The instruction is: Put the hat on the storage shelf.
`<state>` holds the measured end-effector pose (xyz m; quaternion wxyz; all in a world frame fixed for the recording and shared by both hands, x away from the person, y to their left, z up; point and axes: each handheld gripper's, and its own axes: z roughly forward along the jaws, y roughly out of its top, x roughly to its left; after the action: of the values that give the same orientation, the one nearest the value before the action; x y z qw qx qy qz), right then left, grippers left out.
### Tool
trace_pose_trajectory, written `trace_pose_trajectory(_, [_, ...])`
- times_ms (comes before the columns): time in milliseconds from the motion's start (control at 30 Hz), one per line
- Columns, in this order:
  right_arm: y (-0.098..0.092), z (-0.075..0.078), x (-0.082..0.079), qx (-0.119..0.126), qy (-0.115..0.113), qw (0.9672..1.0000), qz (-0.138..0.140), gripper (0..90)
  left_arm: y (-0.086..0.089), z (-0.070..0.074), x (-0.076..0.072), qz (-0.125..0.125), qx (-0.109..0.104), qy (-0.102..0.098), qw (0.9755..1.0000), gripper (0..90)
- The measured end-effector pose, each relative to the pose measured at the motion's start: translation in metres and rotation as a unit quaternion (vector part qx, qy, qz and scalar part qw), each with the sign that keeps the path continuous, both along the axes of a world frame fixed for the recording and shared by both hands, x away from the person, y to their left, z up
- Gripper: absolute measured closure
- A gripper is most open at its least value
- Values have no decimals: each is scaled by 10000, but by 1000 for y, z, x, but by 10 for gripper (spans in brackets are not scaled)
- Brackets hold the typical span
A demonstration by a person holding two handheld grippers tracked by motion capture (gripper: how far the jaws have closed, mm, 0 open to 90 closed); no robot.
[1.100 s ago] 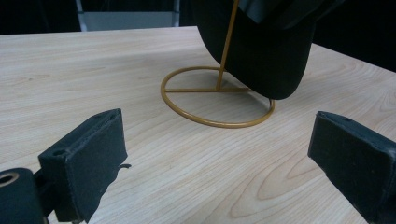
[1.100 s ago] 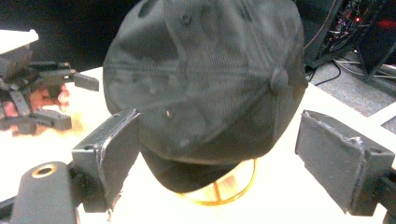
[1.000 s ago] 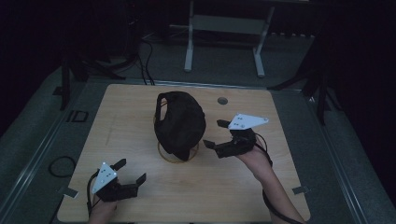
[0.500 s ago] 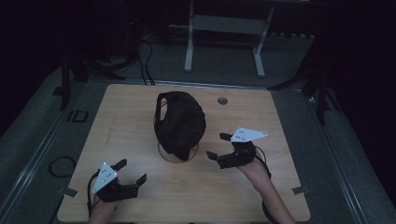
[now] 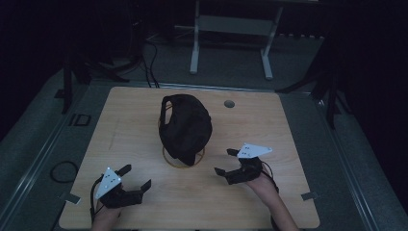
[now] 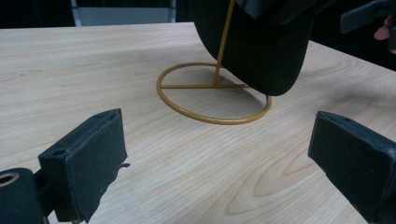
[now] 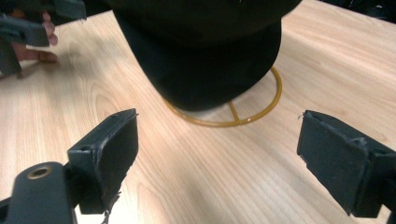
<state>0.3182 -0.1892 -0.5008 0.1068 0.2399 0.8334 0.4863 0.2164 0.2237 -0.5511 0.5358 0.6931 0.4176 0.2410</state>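
Both grippers, left (image 5: 132,180) and right (image 5: 230,163), stand with jaws apart at seven and four o'clock of the black cap (image 5: 186,127). A one-sided tug could topple its thin wire stand (image 6: 212,93).

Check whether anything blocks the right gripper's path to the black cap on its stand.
Nothing visible does. Bare wooden table lies between the open right gripper and the black cap on the gold wire stand. The left gripper sits off to the other side.

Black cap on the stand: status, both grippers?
Left gripper open, empty, near table edge. Right gripper open, empty, beside the stand. Black cap hangs on gold wire stand, untouched. Bare table between them.
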Motion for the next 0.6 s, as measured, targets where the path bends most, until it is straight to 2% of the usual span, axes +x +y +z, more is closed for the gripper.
trace_pose_trajectory(67, [0, 0, 0, 0, 0, 10000, 0, 124, 0, 0, 0, -6, 8, 4, 10000, 47])
trace_pose_trajectory(100, [-2, -7, -2, -8, 37, 10000, -5, 124, -1, 0, 0, -18, -2, 21, 10000, 47])
trace_pose_trajectory(367, [-9, -25, -6, -87, 156, 9998, -29, 124, -1, 0, 0, -4, 17, 17, 10000, 47])
trace_pose_trajectory(600, [-15, -36, -9, -118, 245, 9996, -73, 124, -1, -1, 0, -39, 36, 12, 10000, 47])
